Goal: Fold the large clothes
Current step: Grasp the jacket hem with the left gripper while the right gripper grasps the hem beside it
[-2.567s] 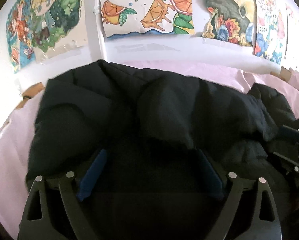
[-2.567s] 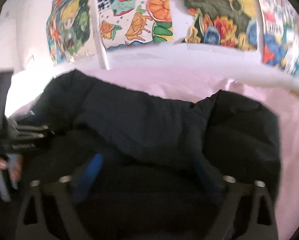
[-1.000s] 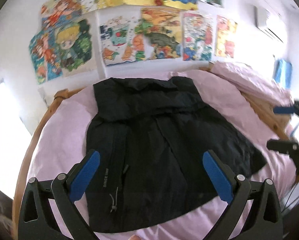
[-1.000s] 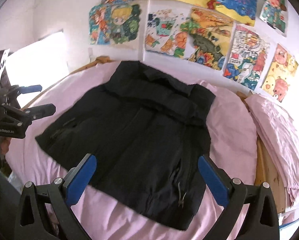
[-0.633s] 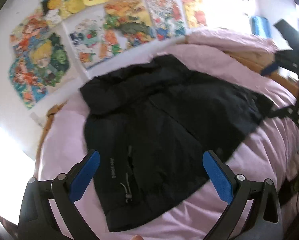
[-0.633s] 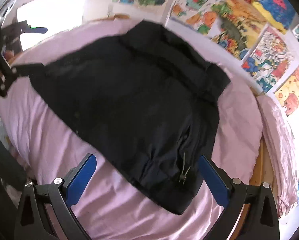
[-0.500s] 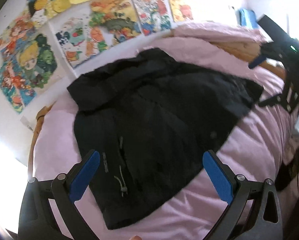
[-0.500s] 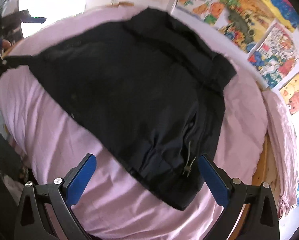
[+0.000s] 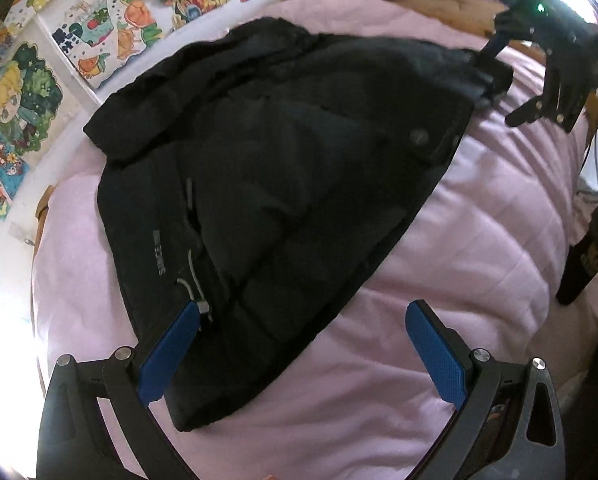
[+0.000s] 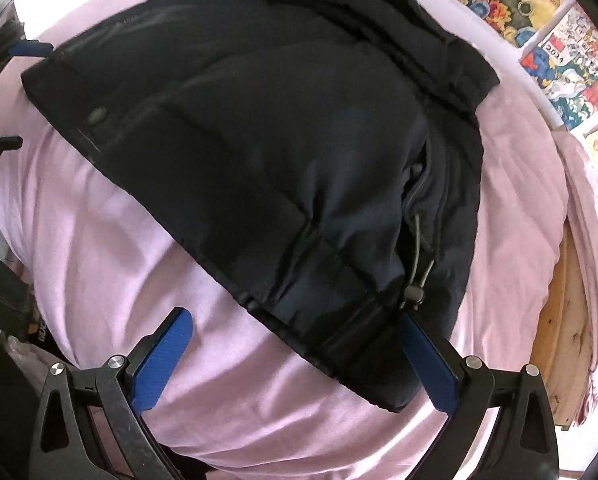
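Pink bedsheet [image 9: 479, 220] covers the bed; your black puffer jacket [image 9: 279, 168] lies spread on it, collar toward the wall of colourful drawings [image 9: 111, 36]. Bare sheet runs wide along the jacket's hem, in front of both tools. Your left tool [image 9: 303, 354] hangs open, holding nothing, its left blue pad just at the hem near the drawstring toggle [image 9: 203, 306]. Your right tool [image 10: 295, 360] is open too, empty, its right pad over the hem corner beside the toggle [image 10: 414, 292]. In the left view the right tool sits at the jacket's far corner. Wooden bed frame [image 10: 563, 344] bounds the right edge, with a bunched pink duvet [image 10: 587, 208] beyond.
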Motion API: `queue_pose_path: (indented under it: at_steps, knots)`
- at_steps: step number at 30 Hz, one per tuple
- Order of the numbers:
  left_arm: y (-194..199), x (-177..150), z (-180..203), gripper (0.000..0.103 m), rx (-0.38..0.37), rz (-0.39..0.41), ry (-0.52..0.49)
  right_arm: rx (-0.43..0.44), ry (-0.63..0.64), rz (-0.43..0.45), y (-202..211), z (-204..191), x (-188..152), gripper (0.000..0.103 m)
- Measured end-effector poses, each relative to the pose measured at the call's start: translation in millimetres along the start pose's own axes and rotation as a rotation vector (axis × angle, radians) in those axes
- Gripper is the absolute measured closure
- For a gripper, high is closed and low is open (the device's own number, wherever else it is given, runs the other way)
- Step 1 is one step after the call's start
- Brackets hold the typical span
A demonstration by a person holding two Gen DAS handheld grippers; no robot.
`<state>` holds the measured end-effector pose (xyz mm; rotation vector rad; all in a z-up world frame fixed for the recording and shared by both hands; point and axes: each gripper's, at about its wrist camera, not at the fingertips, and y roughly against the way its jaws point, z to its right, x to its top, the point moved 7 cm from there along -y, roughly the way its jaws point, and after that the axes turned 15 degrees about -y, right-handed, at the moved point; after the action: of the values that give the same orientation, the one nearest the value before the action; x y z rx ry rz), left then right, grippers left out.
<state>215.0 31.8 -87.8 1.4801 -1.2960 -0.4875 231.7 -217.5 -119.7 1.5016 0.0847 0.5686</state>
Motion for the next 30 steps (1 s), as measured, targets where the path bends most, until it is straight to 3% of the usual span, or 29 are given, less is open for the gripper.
queue_pose_path:
  at_steps: [6, 13, 16, 21, 23, 26, 30]
  knots:
    - [-24, -21, -5, 0.002, 0.082, -0.143, -0.043, -0.028, 0.026, -0.032, -12, -1, -5, 0.0]
    - [-18, -27, -25, 0.003, 0.135, -0.138, -0.001, -0.025, 0.03, -0.032, -13, -1, -7, 0.0]
    - [-8, -24, -35, 0.022, 0.182, -0.106, 0.004, -0.033, 0.048, -0.028, -15, -1, -8, 0.0]
    - [4, -15, -40, 0.068, 0.163, -0.042, 0.031, -0.075, 0.104, -0.008, -19, -2, -11, 0.0]
    - [9, -10, -40, 0.078, 0.172, -0.022, 0.031, -0.109, 0.139, 0.001, -20, -3, -12, 0.0]
    - [17, -2, -42, 0.085, 0.203, 0.006, 0.046, -0.198, 0.226, 0.029, -20, -4, -16, 0.0]
    - [26, 3, -53, 0.087, 0.216, 0.044, 0.108, -0.376, 0.324, 0.134, -15, 4, -13, 0.0]
